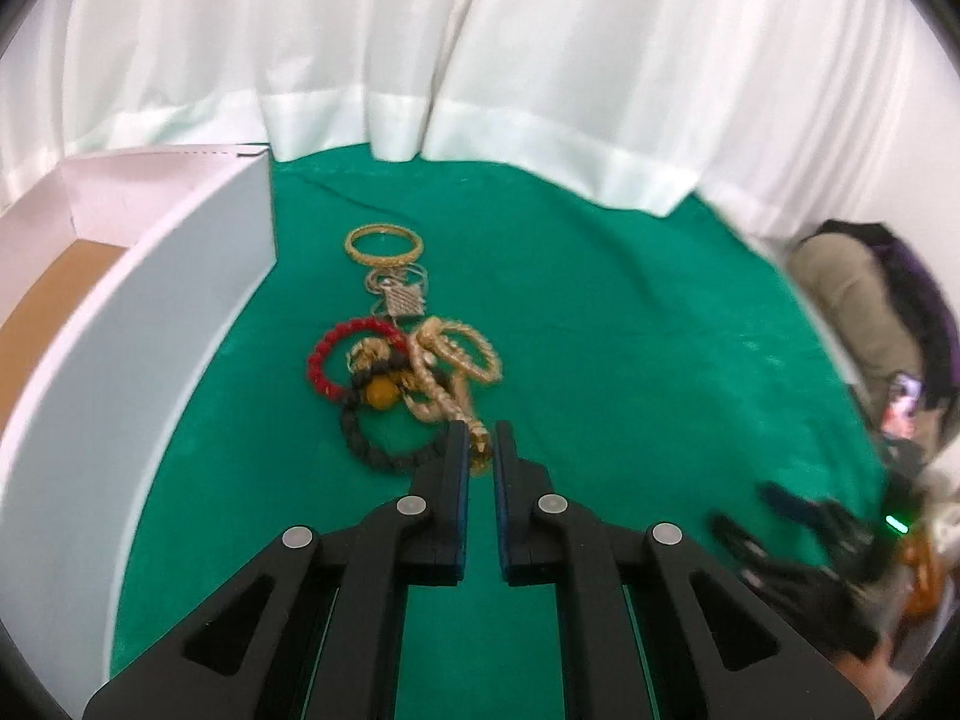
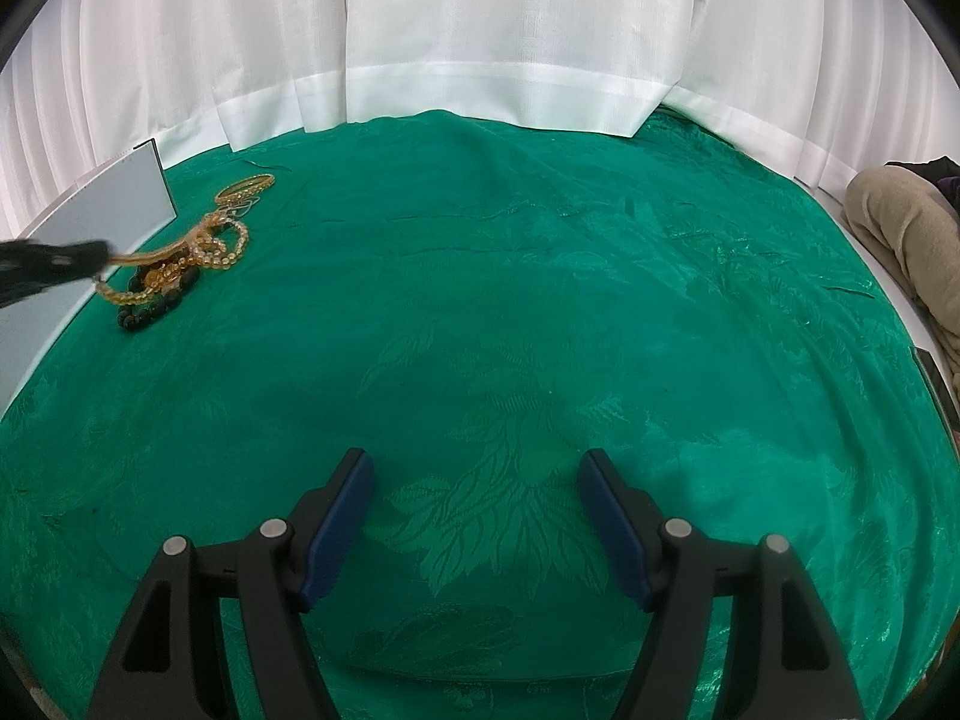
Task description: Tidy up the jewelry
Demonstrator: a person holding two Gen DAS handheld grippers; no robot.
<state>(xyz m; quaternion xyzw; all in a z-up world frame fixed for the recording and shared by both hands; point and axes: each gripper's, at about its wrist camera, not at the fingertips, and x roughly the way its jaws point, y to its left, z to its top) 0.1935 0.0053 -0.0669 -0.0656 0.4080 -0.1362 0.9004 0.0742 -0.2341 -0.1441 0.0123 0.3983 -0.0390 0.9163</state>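
Note:
A tangle of jewelry lies on the green cloth (image 1: pixel 600 330): a red bead bracelet (image 1: pixel 321 360), a black bead bracelet (image 1: pixel 366 447), a gold bangle (image 1: pixel 384 245), a silver pendant chain (image 1: pixel 403 299) and gold bead strands (image 1: pixel 456 378). My left gripper (image 1: pixel 480 444) is shut on one end of a gold bead strand, just in front of the pile. In the right wrist view that strand (image 2: pixel 150 255) runs taut from the left gripper (image 2: pixel 102 255) to the pile (image 2: pixel 204 246). My right gripper (image 2: pixel 474 474) is open over bare cloth, far to the right of the jewelry.
A white open box (image 1: pixel 150 312) with a brown floor stands left of the pile. White curtains (image 2: pixel 480 30) hang behind the table. A person in beige clothing (image 2: pixel 900 240) sits at the right edge.

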